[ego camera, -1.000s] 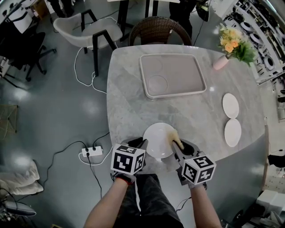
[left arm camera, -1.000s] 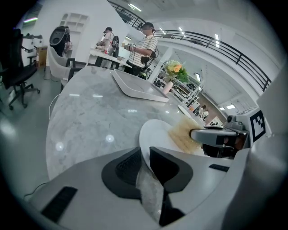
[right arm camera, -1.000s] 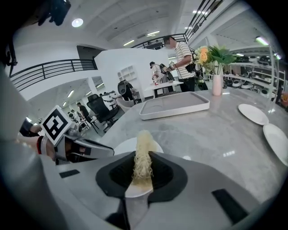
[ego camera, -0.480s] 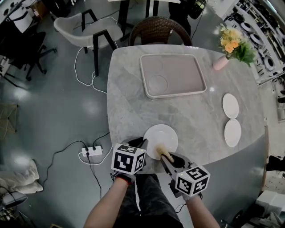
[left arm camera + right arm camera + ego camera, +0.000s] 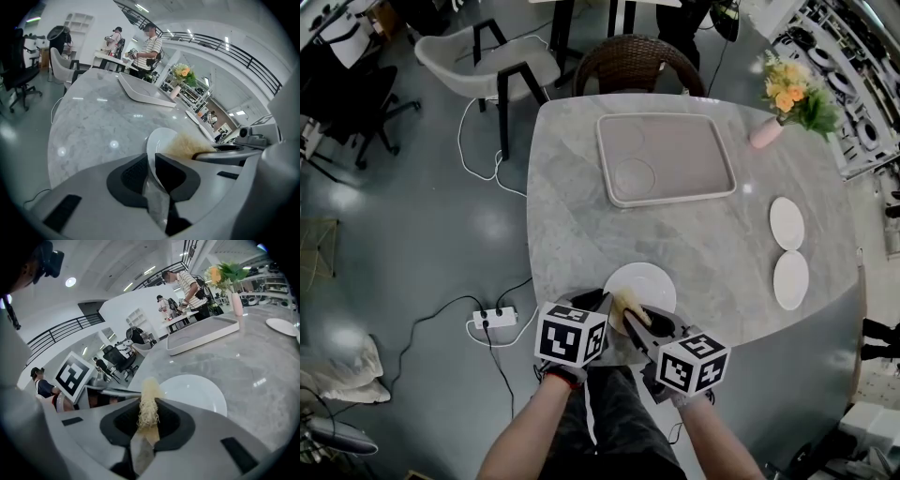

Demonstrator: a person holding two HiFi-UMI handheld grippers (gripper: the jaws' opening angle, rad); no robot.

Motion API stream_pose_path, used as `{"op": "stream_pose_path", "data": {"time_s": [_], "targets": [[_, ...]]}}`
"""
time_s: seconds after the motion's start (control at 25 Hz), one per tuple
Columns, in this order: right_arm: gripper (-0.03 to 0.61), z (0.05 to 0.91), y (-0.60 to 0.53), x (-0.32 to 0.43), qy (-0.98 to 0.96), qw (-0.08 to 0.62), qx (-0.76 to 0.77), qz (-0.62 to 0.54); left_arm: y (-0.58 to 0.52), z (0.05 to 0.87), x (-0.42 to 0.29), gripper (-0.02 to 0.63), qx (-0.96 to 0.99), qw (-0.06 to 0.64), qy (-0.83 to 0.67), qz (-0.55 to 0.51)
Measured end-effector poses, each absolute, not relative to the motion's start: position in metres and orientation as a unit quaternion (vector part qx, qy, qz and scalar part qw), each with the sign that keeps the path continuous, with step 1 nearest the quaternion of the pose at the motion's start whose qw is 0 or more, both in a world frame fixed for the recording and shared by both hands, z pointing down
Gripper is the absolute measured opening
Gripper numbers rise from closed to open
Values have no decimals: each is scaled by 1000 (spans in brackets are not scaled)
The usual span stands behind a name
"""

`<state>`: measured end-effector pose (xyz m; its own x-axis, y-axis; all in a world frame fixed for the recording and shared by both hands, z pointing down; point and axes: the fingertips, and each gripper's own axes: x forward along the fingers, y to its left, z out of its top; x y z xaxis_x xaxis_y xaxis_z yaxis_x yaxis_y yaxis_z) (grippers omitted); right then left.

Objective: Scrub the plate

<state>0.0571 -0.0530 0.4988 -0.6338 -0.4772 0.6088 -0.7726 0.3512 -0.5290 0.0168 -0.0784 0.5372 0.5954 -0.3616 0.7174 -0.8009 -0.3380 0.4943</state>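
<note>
A white plate (image 5: 649, 281) lies at the table's near edge. My left gripper (image 5: 598, 306) holds its left rim: in the left gripper view the plate's edge (image 5: 158, 139) stands between the pads of the left gripper (image 5: 151, 165), whose jaws are closing on it. My right gripper (image 5: 631, 321) is shut on a yellow fibrous scrub pad (image 5: 626, 302), which rests on the plate's near left part, close to the left gripper. In the right gripper view the pad (image 5: 149, 406) sticks up between the right gripper's (image 5: 149, 416) jaws, with the plate (image 5: 199, 392) just beyond.
A beige tray (image 5: 712, 183) sits at the table's far side. Two small white plates (image 5: 786, 222) (image 5: 790, 279) lie at the right edge. A pink vase with flowers (image 5: 766, 131) stands at the far right. A wicker chair (image 5: 637, 61) is behind the table. A power strip (image 5: 494, 319) lies on the floor at left.
My right gripper has carried the scrub pad leftward across the plate, from its right side to its near left part beside the left gripper. The left gripper has stayed in place.
</note>
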Motion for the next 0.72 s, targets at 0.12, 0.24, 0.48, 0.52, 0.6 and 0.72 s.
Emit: {"op": "stream_pose_path", "data": {"time_s": [0.12,0.24,0.48,0.52,0.6,0.72], "targets": [[74,499,-68,57,-805,172,396,407,-77,537,15,60,778,441,-371,249],[74,498,-82,55,-812,180,399,386,-76,537,14,60,777,444,-372,247],[74,498,-110,73,-814,197,425,344,-75,537,15,60,777,444,-373,245],[74,497,-114,78,-812,198,431,340,-75,537,15,60,777,444,-373,245],[74,497,-120,90,-807,202,445,332,-75,537,15,60,777,444,-373,245],[74,494,-125,109,-797,205,465,326,-75,537,14,60,776,445,-373,245]]}}
